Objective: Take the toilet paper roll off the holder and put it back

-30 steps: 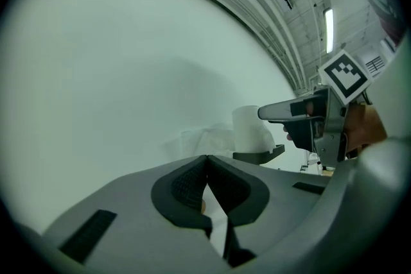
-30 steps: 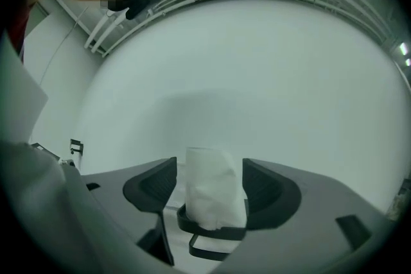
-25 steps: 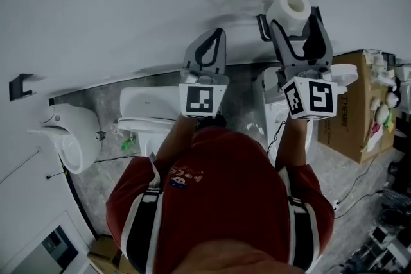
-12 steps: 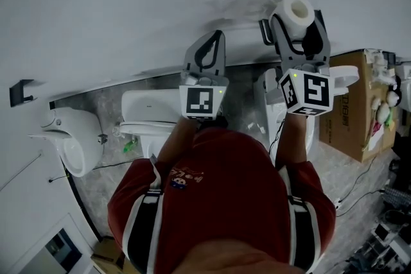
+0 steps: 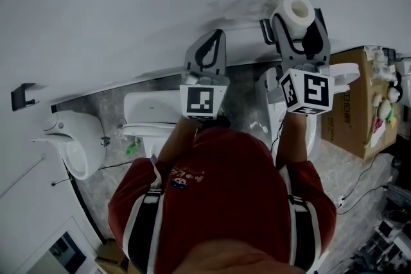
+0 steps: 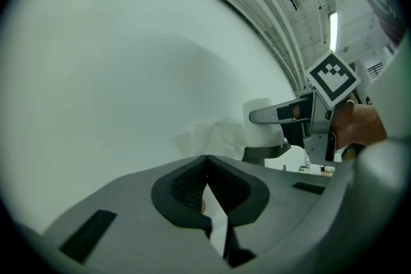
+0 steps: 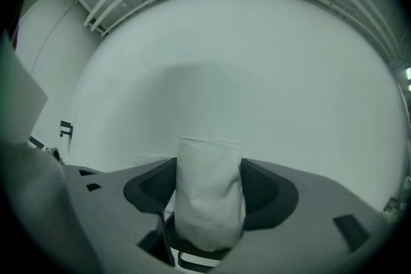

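Between the jaws of the right gripper [image 7: 207, 170] stands the roll [image 5: 297, 8]. The jaws have just been closing, and the pads now meet the paper on both sides, so the gripper holds the roll, whose wrap looks slightly dented. The roll is up against the wall [image 5: 128, 9], hollow core facing upward, right by the black holder [image 5: 264, 29].

By my reading the task is at its first step. The grasp is made, but the roll has not been drawn away from the holder, so lifting it off and putting it back are both left to do.

Off to the side, the left gripper [image 6: 207, 160] has its jaws together on nothing. It points at bare wall, apart from the roll, and takes no part yet.

Much of the holder is hidden. The head view shows only a dark hook beside the roll, and the right gripper view only a dark bar under the paper, so I cannot tell whether the roll is threaded on the arm or already free. A pale, crumpled patch on the wall beside the roll may be a loose tail of paper, but it is too faint to tell.
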{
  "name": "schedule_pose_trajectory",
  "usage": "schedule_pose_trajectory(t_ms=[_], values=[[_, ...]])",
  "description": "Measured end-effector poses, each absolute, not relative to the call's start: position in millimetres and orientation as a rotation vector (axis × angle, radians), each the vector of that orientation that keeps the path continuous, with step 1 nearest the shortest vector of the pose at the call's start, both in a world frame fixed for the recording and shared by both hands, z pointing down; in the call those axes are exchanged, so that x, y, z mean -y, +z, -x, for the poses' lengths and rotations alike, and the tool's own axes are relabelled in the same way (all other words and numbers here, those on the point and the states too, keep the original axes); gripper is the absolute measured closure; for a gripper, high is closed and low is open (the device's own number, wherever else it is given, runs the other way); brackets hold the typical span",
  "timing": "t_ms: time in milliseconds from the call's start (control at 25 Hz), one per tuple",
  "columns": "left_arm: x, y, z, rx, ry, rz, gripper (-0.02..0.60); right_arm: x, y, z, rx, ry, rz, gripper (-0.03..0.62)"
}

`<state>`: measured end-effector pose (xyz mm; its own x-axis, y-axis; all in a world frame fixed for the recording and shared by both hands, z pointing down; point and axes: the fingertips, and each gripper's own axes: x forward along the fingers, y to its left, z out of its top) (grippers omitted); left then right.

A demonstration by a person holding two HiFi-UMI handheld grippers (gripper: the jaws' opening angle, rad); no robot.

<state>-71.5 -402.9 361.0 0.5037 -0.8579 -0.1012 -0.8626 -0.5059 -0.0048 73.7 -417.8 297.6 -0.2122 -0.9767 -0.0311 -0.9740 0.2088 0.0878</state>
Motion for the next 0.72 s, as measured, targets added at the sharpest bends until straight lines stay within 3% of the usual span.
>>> schedule_pose_trajectory(t_ms=[720], values=[[386.6, 339.0, 67.3, -1.41, 0.146, 2.651, 0.563, 370.8, 245.3, -89.8, 2.411, -0.332, -2.118, 0.286]])
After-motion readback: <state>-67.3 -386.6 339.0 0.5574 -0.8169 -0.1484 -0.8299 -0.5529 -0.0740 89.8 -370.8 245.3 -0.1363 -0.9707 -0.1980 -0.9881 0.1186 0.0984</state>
